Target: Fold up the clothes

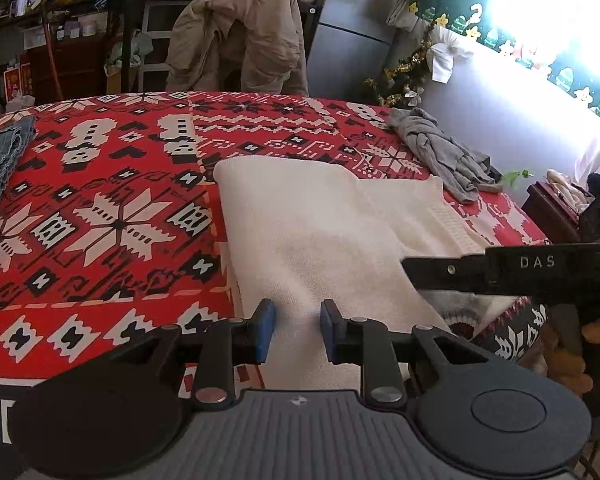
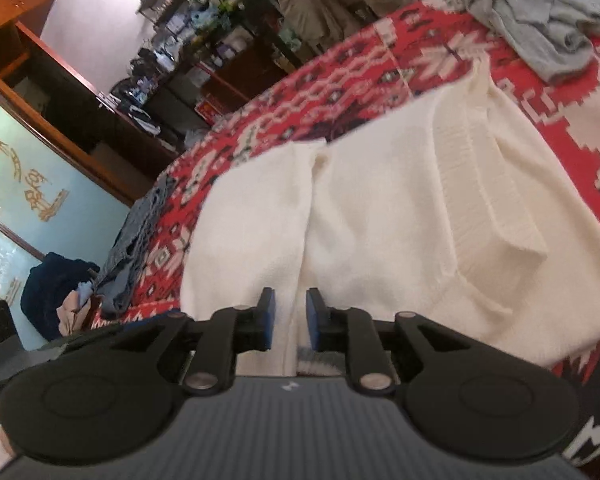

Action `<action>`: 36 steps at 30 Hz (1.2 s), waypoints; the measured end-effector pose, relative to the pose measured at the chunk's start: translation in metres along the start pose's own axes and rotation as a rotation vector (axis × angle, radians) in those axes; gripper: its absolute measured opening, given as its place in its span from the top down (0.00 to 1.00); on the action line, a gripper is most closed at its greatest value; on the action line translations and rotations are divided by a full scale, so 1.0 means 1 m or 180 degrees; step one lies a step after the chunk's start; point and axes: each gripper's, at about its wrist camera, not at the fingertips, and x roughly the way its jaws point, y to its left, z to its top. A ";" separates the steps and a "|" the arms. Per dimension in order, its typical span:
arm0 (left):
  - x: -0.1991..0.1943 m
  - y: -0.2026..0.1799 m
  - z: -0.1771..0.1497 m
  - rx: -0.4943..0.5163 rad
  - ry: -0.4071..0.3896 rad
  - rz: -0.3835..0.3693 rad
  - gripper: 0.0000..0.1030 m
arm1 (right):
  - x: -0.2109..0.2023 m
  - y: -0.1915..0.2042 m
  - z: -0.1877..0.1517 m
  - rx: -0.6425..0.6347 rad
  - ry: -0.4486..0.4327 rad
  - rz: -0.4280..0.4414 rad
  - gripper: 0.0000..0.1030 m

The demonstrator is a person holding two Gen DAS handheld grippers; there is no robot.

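Cream knit sweater [image 1: 324, 216] is lying partly folded on the red patterned cover [image 1: 112, 208] of the worktop, its ribbed hem [image 2: 472, 184] turned up toward the far right side.

My left claw [image 1: 296, 330] is hovering over the near edge of the sweater, blue pads [image 1: 265, 330] standing a little apart. White cloth is showing in the gap, but the pads are not pressing on it; I am reading this claw as released.

My right claw [image 2: 290, 318] is sitting over a lengthwise crease in the sweater, near its close edge. Its pads [image 2: 269, 318] are parted too, with the fold running between them and no squeeze visible. Released as well. In the left view its black finger is reaching in from the right, just above the sweater.

A crumpled grey garment [image 1: 446, 156] is lying on the far right of the cover, apart from the sweater. A folded blue-grey piece [image 1: 0, 160] is resting at the far left edge. A tan jacket [image 1: 236, 36] is draped over a chair beyond the worktop.
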 end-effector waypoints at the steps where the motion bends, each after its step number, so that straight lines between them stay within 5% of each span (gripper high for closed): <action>1: 0.000 0.000 0.000 0.0004 0.0005 0.0005 0.76 | 0.002 0.002 0.001 -0.0048 -0.0027 0.0026 0.71; 7: 0.001 -0.002 0.000 0.0025 0.0020 0.0040 0.76 | 0.018 -0.003 0.007 -0.0016 0.0013 0.0119 0.73; 9: 0.001 -0.002 0.000 0.0026 0.0024 0.0043 0.76 | 0.017 -0.003 0.008 -0.0015 0.0008 0.0140 0.87; 14: 0.002 -0.002 0.000 0.0021 0.0026 0.0041 0.75 | 0.001 -0.008 0.013 0.0044 -0.0137 0.0204 0.94; 17: 0.002 -0.001 -0.001 0.0022 0.0027 0.0036 0.75 | -0.007 -0.014 0.017 0.0096 -0.0189 0.0207 0.94; 22: 0.002 0.000 -0.001 0.0017 0.0027 0.0028 0.75 | 0.002 -0.034 0.015 0.0530 0.0152 0.0598 0.85; 26: 0.002 0.000 -0.001 0.0013 0.0022 0.0023 0.75 | 0.007 -0.041 0.006 0.0611 0.0278 0.0636 0.83; 28: 0.002 0.000 -0.001 0.0011 0.0020 0.0020 0.74 | 0.006 -0.042 0.002 0.0634 0.0271 0.0703 0.83; 30: 0.002 0.001 -0.001 0.0014 0.0021 0.0019 0.74 | 0.003 -0.043 0.001 0.0658 0.0195 0.0746 0.94; 36: 0.002 0.000 -0.001 0.0014 0.0026 0.0031 0.73 | -0.008 -0.043 0.002 0.0658 0.0048 0.0772 0.90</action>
